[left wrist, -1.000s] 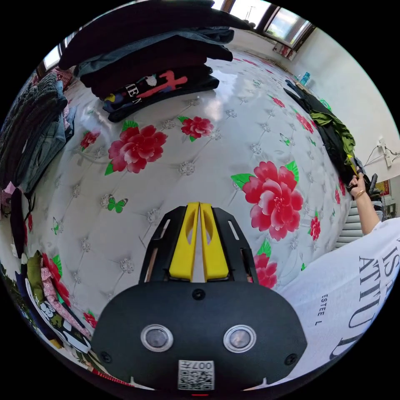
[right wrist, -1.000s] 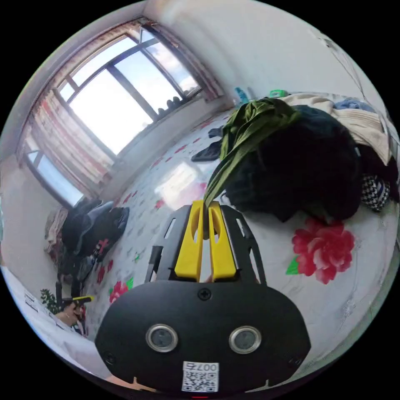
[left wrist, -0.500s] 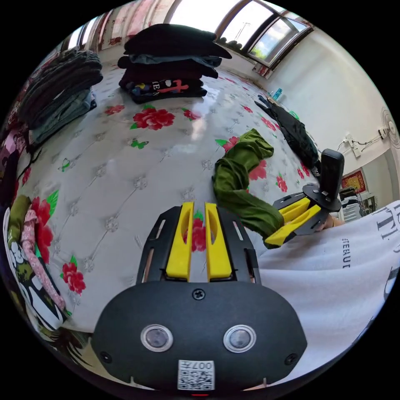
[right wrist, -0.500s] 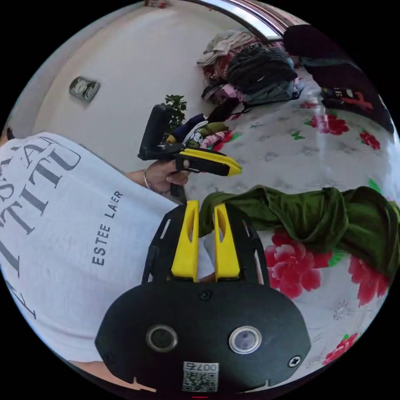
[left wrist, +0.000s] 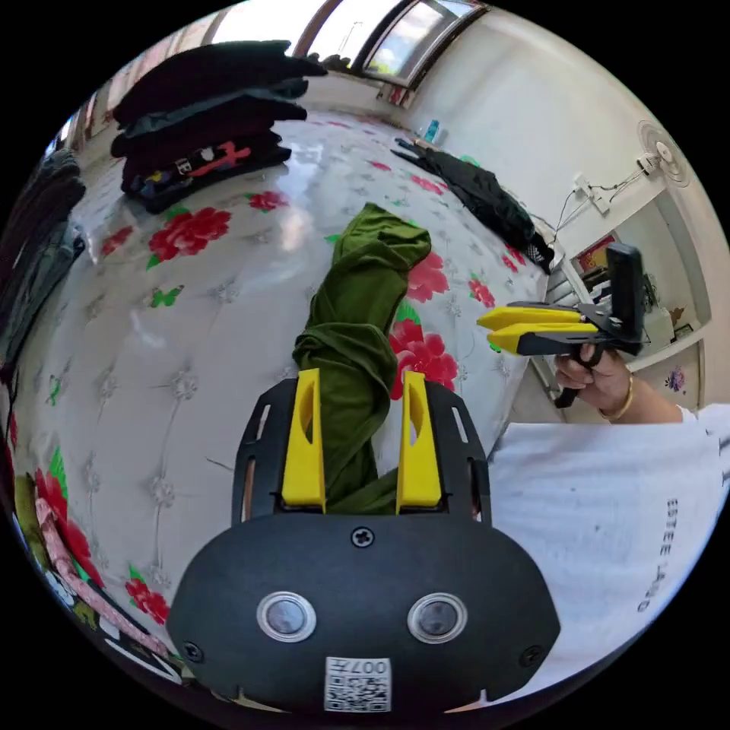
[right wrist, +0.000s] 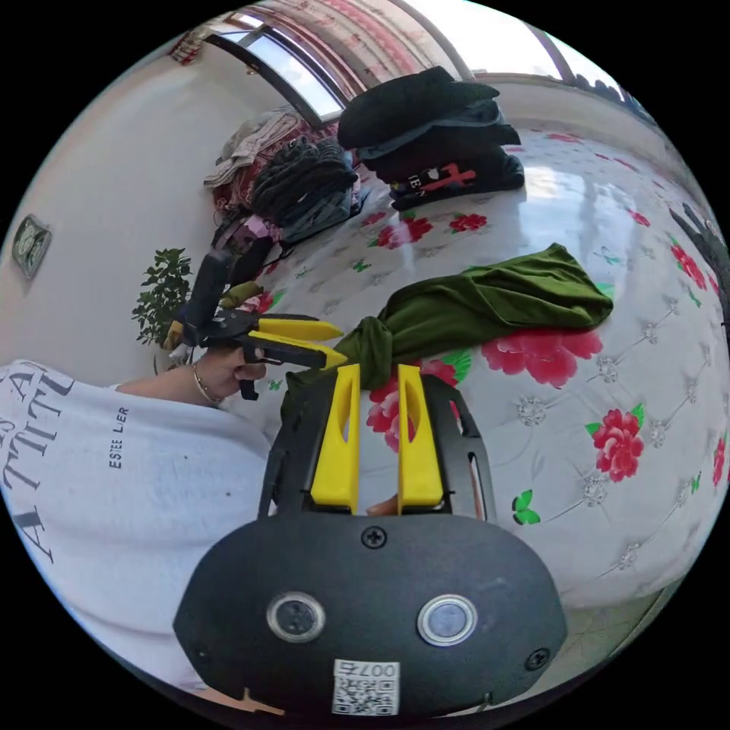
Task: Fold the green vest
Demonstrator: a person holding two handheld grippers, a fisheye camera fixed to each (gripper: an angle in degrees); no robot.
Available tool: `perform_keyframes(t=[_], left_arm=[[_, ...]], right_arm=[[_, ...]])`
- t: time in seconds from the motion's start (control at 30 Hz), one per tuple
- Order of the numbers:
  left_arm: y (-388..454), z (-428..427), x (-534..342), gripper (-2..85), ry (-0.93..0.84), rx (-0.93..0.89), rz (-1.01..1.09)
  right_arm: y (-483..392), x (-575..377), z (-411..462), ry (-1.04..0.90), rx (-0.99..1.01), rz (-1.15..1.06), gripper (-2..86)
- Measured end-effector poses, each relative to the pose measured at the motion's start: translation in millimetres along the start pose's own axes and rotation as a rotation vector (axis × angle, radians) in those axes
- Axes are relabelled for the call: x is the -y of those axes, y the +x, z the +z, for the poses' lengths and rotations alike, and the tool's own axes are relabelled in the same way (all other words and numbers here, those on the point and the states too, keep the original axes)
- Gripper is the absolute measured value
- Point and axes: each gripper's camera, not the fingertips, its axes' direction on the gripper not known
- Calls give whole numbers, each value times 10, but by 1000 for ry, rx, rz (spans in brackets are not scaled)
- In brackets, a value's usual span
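Note:
The green vest [left wrist: 365, 304] lies bunched in a long roll on the flowered white bed [left wrist: 190, 327]. My left gripper [left wrist: 359, 376] is open, its yellow jaws wide apart on either side of the vest's near end. In the right gripper view the vest [right wrist: 487, 300] stretches away to the right, and the left gripper [right wrist: 334, 346] sits at its knotted near end. My right gripper [right wrist: 378, 372] is a little open with nothing between its jaws, just short of the vest. In the left gripper view the right gripper [left wrist: 487, 328] hangs to the right of the vest, apart from it.
A tall stack of folded dark clothes [left wrist: 198, 129] stands at the far side of the bed. A loose dark pile [left wrist: 487, 198] lies along the right edge by the wall. More heaped clothes [right wrist: 304, 182] and a plant [right wrist: 160, 296] are beyond the bed. The person's white shirt [left wrist: 608, 517] is close.
The right gripper pulled the vest off the dark pile to the middle of the bed, then let go. The left gripper opened and came around the vest's near end.

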Motion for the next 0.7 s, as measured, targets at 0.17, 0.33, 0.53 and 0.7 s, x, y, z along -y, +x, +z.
perform_keyframes(t=[0.17,0.33,0.53,0.7], left_arm=[[-147,241,-15,47,-72,33,-86],[-107,-289,-450,45,56,-25,-46],[-109,-775,-854,37,137,-29,-72],[-268,-986,-1259,4,138,51,-185]], right_arm=[[-19,367,71,47,-161,-5,71],[214,844,475,6,-250,30,77],[273,1139,1266,-189,-87,61,32],[8,1093,556,53,-21,-51,2]])
